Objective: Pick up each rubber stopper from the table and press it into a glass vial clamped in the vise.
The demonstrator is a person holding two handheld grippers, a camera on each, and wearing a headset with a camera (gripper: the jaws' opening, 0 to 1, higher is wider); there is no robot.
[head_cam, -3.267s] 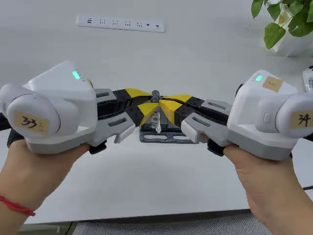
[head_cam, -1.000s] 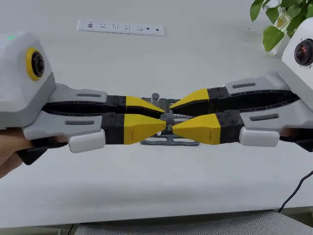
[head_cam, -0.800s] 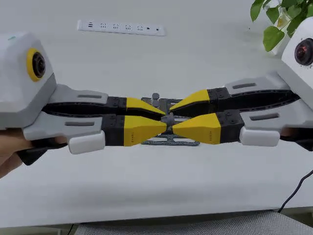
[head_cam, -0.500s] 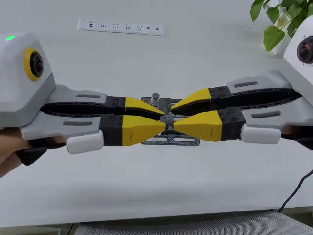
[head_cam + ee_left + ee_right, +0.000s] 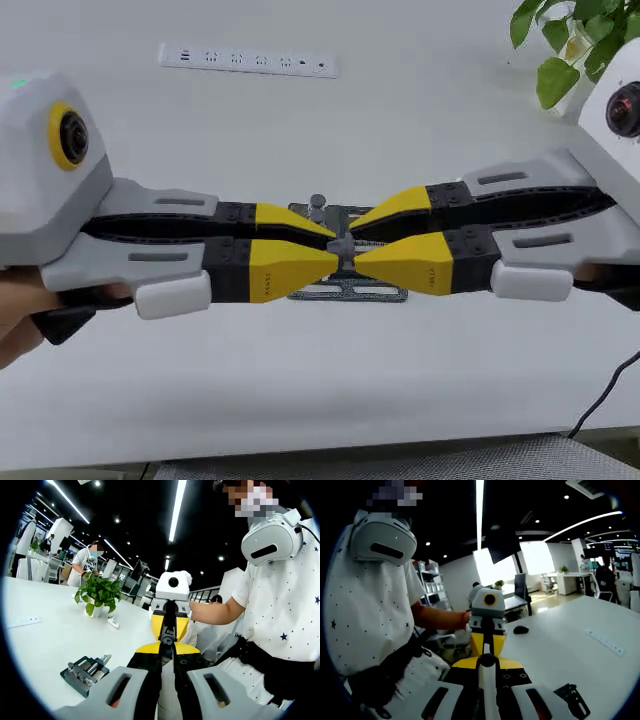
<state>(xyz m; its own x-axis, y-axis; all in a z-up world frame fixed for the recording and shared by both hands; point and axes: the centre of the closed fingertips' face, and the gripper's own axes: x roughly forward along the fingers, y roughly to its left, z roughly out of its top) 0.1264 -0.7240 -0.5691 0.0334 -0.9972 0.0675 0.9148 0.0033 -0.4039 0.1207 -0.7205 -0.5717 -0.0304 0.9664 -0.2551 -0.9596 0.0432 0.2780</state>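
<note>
Head view down; gripper views opposed, sharing vise (image 5: 85, 672).

The left claw (image 5: 335, 247) reaches in level from the left of the frame and the right claw (image 5: 352, 246) from the right. They meet tip to tip at the centre, each one's yellow jaws stacked one above the other. Both pairs of jaws are drawn nearly together, pinching one small grey rubber stopper (image 5: 343, 245) between the four tips. The left hand (image 5: 30, 310) grips its handle at the lower left edge. In the gripper views the bare right forearm (image 5: 215, 611) and left forearm (image 5: 437, 617) stretch forward from short white sleeves.
</note>
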